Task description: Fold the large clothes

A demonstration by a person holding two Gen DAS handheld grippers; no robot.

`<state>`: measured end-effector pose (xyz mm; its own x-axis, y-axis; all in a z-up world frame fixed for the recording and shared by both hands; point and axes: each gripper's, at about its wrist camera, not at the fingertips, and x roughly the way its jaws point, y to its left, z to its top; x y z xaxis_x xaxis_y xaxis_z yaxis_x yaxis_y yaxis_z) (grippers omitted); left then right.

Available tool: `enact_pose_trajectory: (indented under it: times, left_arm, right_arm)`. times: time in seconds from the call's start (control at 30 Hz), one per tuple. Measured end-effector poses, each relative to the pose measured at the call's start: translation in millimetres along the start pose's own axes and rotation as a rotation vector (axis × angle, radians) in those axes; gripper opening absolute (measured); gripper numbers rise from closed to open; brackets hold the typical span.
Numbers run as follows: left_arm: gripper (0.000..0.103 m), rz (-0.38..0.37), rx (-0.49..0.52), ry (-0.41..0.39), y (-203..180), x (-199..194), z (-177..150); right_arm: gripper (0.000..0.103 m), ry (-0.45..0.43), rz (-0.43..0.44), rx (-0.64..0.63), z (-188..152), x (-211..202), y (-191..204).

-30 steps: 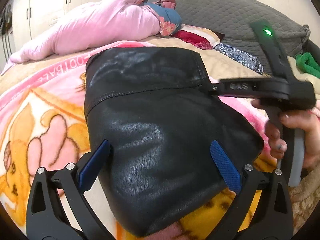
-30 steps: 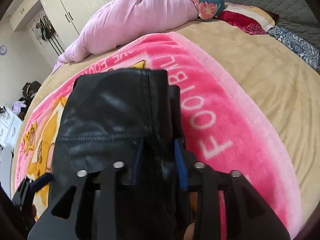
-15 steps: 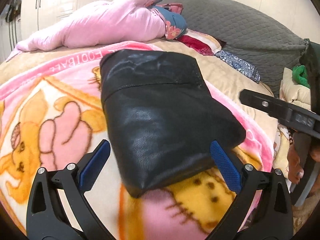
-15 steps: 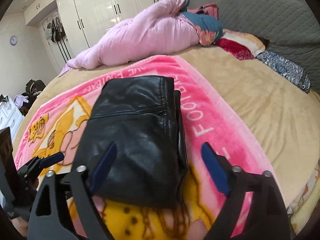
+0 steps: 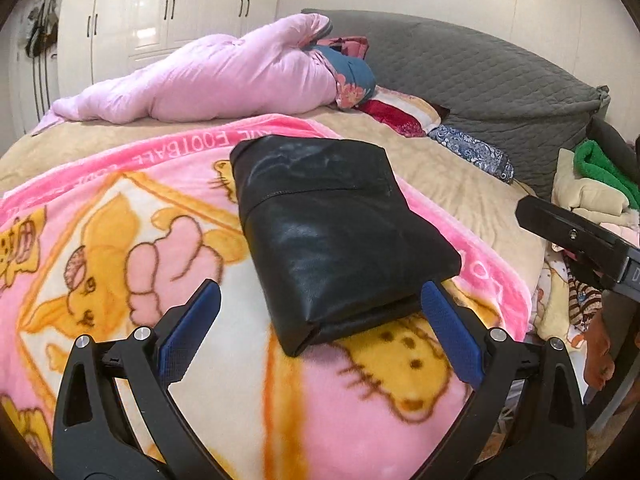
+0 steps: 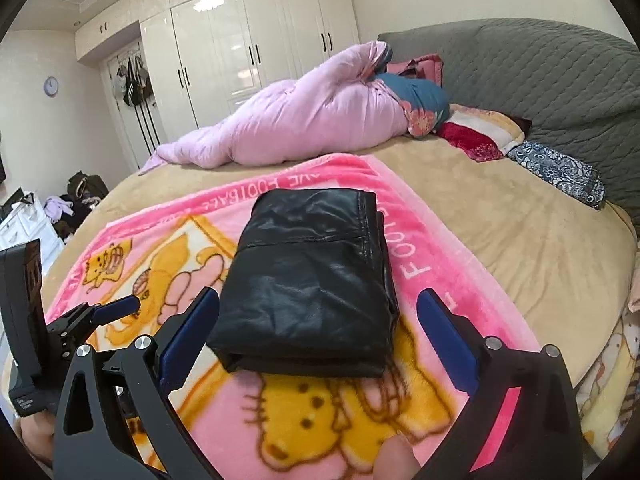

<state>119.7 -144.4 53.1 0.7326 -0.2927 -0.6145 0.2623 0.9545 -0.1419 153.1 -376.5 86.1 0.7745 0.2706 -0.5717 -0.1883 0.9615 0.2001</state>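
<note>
A black leather garment [image 5: 336,232] lies folded into a thick rectangle on the pink cartoon blanket [image 5: 120,264]; it also shows in the right wrist view [image 6: 312,280]. My left gripper [image 5: 320,332] is open and empty, held back just short of the bundle's near edge. My right gripper [image 6: 320,340] is open and empty, also held back near the bundle's near edge. The right gripper's body shows at the right edge of the left wrist view [image 5: 576,240]. The left gripper shows at the left of the right wrist view [image 6: 100,312].
A pink duvet [image 6: 304,120] and pillows [image 6: 480,136] lie at the back of the tan bed [image 6: 520,240]. A grey quilted headboard [image 5: 480,72] stands behind. Folded clothes [image 5: 592,184] are stacked at the right. White wardrobes [image 6: 248,40] line the wall.
My right gripper let go of the leather bundle's edge and opened. Both grippers pulled back from the bundle, which now lies free on the blanket.
</note>
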Motion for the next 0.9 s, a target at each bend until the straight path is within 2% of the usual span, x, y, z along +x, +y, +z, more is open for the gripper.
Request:
enact_pose_trajectory:
  times: [0.27,0.57,0.7,0.77,0.83,0.9]
  left_arm:
    - [0.094,0.009,0.008,-0.034,2,-24,-6]
    - [0.094,0.022,-0.009,-0.043,8,-26,-8]
    - [0.094,0.042,-0.035,-0.007,18,-5,-6]
    - [0.094,0.038,-0.069,0.032,28,16,-4]
    - [0.094,0.016,-0.105,0.066,37,32,-2]
    - [0.094,-0.01,-0.15,0.131,48,59,2]
  right_arm:
    - [0.099,-0.039,-0.003,0.018,-20,-29,10]
    - [0.099,-0.038,-0.022,0.019,-25,-35,11]
    - [0.098,-0.006,-0.072,0.022,-29,-22,1]
    - [0.098,0.038,-0.099,0.026,-32,-6,-10]
    - [0.098,0.077,-0.091,0.059,-35,7,-21]
    - [0.098,0.121,-0.062,0.123,-37,25,-39]
